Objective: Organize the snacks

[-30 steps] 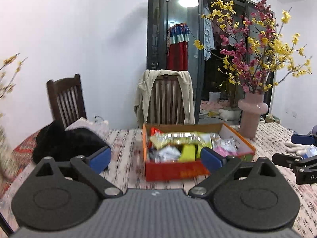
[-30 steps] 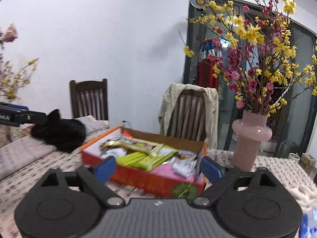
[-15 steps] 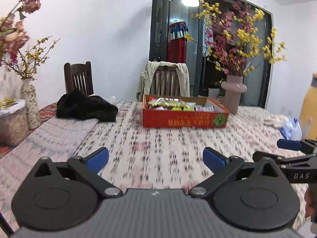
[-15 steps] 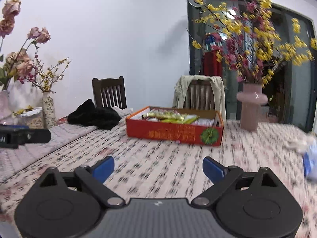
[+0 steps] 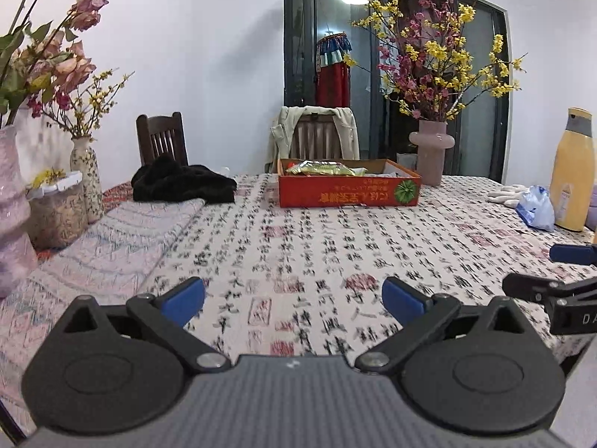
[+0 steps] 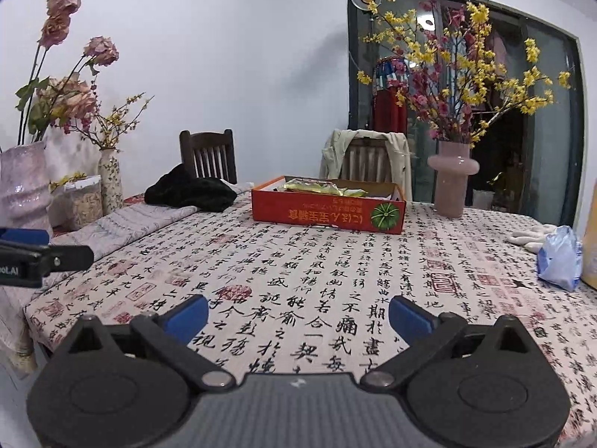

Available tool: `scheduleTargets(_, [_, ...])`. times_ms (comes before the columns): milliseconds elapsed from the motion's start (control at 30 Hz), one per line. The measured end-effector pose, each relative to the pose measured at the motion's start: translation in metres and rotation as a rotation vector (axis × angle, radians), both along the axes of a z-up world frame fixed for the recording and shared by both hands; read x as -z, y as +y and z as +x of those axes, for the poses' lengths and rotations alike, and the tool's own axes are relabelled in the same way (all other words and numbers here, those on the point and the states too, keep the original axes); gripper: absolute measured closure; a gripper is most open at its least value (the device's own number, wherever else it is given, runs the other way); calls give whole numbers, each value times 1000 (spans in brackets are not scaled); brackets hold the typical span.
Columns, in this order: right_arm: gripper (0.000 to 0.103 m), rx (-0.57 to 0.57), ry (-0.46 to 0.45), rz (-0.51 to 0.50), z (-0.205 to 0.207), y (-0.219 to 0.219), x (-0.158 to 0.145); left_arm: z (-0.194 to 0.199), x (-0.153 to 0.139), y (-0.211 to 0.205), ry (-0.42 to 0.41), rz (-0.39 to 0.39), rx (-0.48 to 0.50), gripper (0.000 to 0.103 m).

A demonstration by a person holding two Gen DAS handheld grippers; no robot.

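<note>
Beside the snack box (image 6: 328, 214), a pink vase (image 6: 452, 179) and black cloth (image 6: 190, 190).

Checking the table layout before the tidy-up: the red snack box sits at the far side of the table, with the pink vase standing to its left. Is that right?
Not quite. In the right wrist view the pink vase stands to the right of the red snack box, not its left. The box does sit at the far side of the table.
</note>
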State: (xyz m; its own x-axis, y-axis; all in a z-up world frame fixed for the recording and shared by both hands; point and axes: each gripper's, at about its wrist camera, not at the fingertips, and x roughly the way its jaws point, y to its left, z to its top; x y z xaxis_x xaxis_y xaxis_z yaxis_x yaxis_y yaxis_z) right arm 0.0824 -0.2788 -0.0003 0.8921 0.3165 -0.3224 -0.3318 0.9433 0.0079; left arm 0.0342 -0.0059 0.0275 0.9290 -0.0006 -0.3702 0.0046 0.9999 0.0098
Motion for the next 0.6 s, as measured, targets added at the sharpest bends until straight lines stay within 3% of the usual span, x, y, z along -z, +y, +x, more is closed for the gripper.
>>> scheduleTargets(167, [0,50,-30,64,-36,2,-2,-26,10,-3,30,9,49,0])
scheduleTargets(300, [0,53,38,102,-51,3,9,-43,22,-6,36,36,30,0])
scheduleTargets(600, [0,28,44,53,-63,16,16,-43,18,-9,27,30,29,0])
